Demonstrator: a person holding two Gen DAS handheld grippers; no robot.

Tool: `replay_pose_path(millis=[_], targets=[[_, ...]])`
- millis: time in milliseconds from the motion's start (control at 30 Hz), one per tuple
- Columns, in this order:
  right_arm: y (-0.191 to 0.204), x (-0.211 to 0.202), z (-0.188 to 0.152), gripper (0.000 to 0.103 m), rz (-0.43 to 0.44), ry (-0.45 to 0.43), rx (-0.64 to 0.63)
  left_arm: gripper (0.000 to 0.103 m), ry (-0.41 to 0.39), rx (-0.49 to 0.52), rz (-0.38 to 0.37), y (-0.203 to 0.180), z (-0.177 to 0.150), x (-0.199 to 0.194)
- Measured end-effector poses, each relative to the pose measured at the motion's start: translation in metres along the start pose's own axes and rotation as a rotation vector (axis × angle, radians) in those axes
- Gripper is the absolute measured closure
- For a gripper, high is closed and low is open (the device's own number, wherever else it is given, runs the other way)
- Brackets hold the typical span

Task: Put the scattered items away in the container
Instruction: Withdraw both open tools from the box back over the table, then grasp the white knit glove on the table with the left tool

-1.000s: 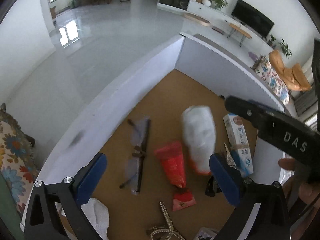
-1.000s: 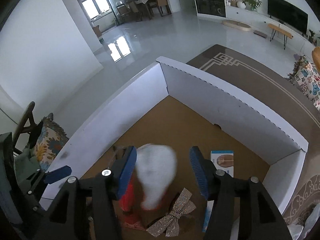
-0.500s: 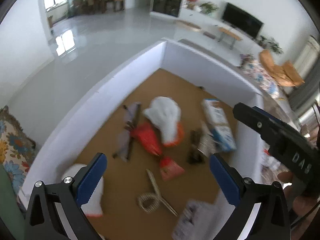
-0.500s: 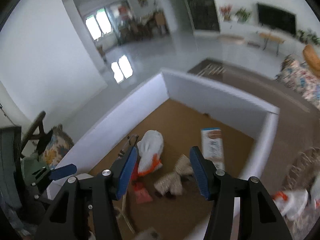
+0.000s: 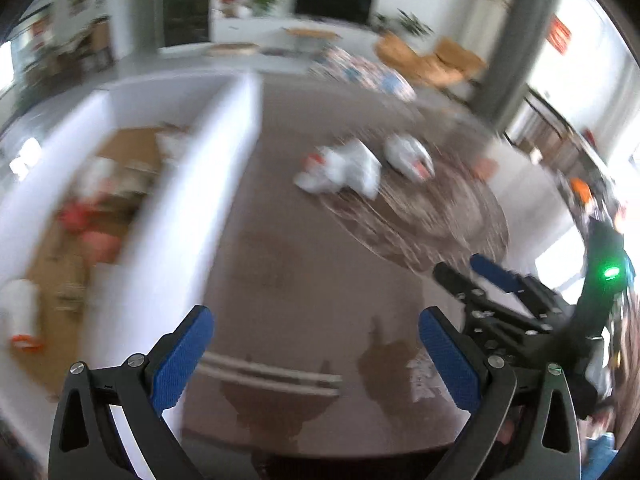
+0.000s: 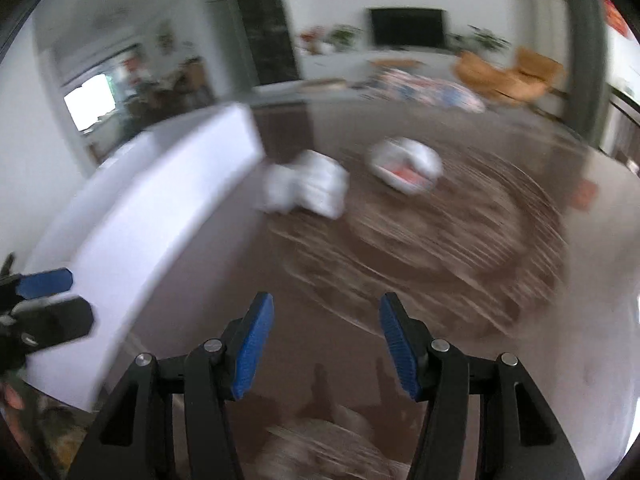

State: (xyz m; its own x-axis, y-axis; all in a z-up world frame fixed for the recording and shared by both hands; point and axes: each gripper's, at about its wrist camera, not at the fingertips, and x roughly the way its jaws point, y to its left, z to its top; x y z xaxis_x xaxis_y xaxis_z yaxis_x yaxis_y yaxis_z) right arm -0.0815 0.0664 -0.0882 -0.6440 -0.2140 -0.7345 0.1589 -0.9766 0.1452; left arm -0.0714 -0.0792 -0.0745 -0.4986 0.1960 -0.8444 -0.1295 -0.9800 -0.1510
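Both views were heavily smeared by motion; fine detail could not be read. The left tool was released, its blue pads spread wide with nothing between them; it hung over the brown rug, just beside the outer wall of the container. The right tool was likewise released and empty, its pads apart above the same rug; in the left wrist view it appeared at the right edge, and the left tool showed at the left edge of the right wrist view.

The container, a white-walled box with a brown cardboard floor, stood to the left of both tools; inside it, blurred red and white items lay on the floor, their kinds not distinguishable.

Outside the container, two scattered items lay on the rug ahead of the tools: a crumpled white bag near the container's far corner, and a second white bag with red-orange markings just beside it to the right; the two appeared close together, though whether touching could not be told. Both rested at the edge of the rug's circular pattern.

A television and orange chairs stood in the background.
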Motion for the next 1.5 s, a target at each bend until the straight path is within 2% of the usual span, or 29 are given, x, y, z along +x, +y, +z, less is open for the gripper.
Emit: replay_pose_path(millis=[133, 267, 633, 900, 1067, 1100, 1167, 1300, 1367, 1500], targets=[[-0.051, -0.012, -0.031, 0.046, -0.096, 0.009, 0.093, 0.000, 0.019, 0.061, 0.009, -0.036, -0.012, 0.055], [-0.077, -0.019, -0.047, 0.046, -0.127, 0.007, 0.135, 0.000, 0.024, 0.120, 0.048, -0.052, -0.012, 0.072], [-0.093, -0.023, -0.058, 0.046, -0.139, 0.000, 0.174, 0.000, 0.037, 0.120, 0.104, -0.048, -0.015, 0.087], [-0.093, -0.019, -0.059, 0.046, -0.137, -0.009, 0.181, 0.000, 0.018, 0.122, 0.103, -0.048, -0.017, 0.088], [-0.093, -0.018, -0.060, 0.045, -0.131, -0.019, 0.186, 0.000, 0.037, 0.130, 0.088, -0.048, -0.012, 0.091], [-0.093, -0.018, -0.060, 0.045, -0.129, -0.021, 0.188, 0.000, 0.040, 0.125, 0.064, -0.045, -0.009, 0.090], [-0.093, -0.017, -0.060, 0.045, -0.130, -0.023, 0.190, 0.000, -0.006, 0.107, 0.019, -0.035, 0.007, 0.081], [-0.093, -0.016, -0.059, 0.045, -0.131, -0.026, 0.192, 0.000, -0.092, 0.093, 0.015, -0.016, 0.062, 0.063], [-0.093, -0.016, -0.059, 0.045, -0.131, -0.027, 0.193, 0.000, -0.100, 0.057, -0.020, -0.005, 0.099, 0.066], [-0.092, -0.016, -0.059, 0.045, -0.124, -0.029, 0.203, 0.000, -0.075, 0.015, -0.043, 0.006, 0.142, 0.091]])
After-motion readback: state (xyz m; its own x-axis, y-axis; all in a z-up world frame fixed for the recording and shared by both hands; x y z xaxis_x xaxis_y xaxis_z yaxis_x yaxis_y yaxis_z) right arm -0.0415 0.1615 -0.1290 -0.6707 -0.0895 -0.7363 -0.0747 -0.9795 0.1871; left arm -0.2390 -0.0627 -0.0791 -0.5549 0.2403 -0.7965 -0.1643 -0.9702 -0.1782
